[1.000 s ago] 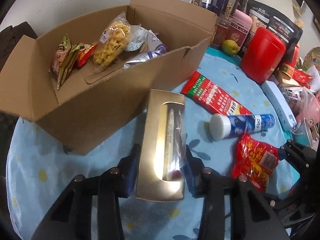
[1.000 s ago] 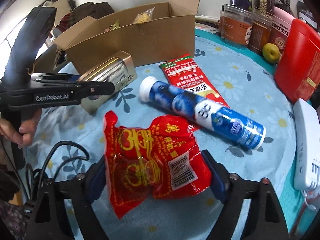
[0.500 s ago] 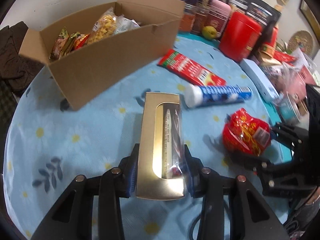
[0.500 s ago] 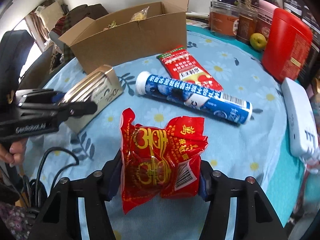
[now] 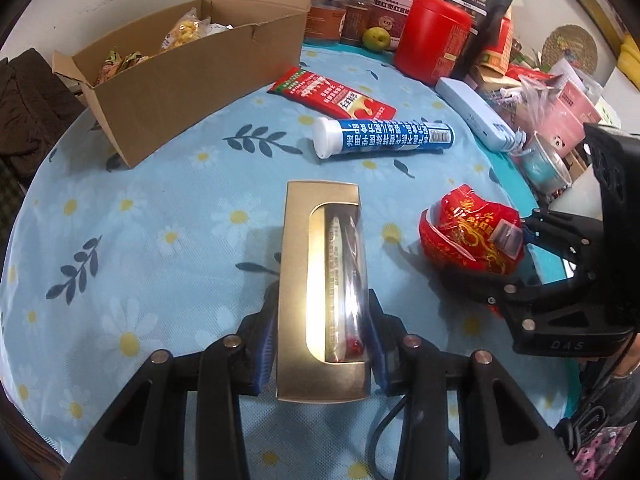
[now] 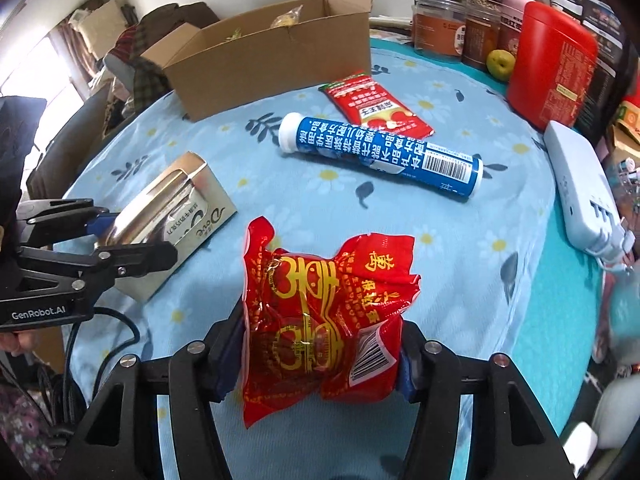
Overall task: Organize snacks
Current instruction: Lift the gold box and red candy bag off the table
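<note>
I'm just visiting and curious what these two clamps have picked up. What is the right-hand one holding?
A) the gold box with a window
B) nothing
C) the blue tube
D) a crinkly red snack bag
D: in the right wrist view the right gripper has its fingers pressed against both sides of the red snack bag, while the blue tube lies on the tablecloth.

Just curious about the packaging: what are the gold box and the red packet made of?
The gold box looks like metallic-coated cardboard, with folded edges, mirror sheen and a clear plastic window. The red packet looks like glossy plastic film: it crinkles and reflects light.
</note>
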